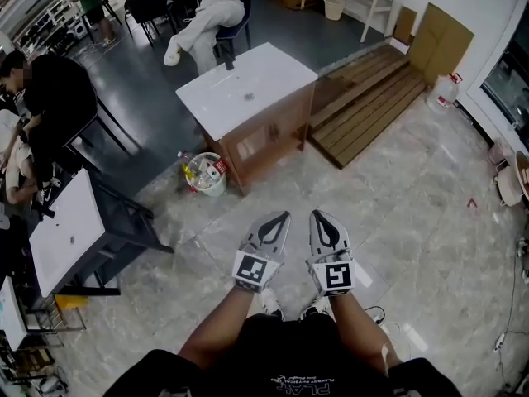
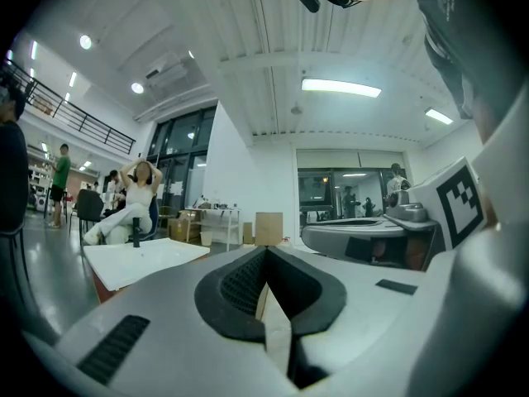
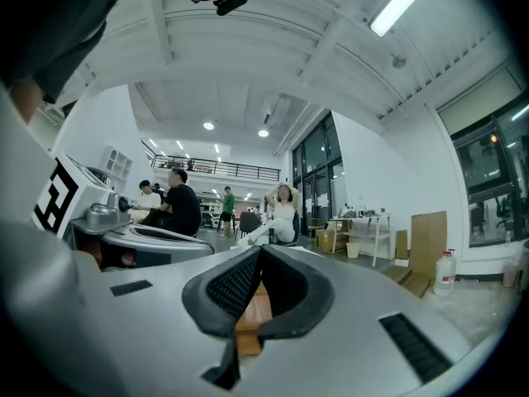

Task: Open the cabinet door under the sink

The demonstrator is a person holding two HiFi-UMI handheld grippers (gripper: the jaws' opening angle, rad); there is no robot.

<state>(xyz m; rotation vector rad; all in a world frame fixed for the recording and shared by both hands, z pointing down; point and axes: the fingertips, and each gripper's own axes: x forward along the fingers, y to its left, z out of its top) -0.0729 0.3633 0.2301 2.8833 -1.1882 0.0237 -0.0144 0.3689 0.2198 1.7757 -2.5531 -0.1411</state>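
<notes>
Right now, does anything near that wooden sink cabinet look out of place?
Two things. The wooden cabinet with the white sink top stands alone mid-floor, against no wall. Beside its near corner sits a small white bucket overfilled with bottles and wrappers. Nothing looks spilled or broken.

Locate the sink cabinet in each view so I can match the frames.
Head view: sink cabinet at upper centre, white top over a wooden front.
Left gripper view: its white top at left, just below mid-height.
Right gripper view: only a strip of wood in the gap behind the jaws, probably its front; I can't be sure.
Shared landmark: cardboard sheet leaning on the far wall.
</notes>
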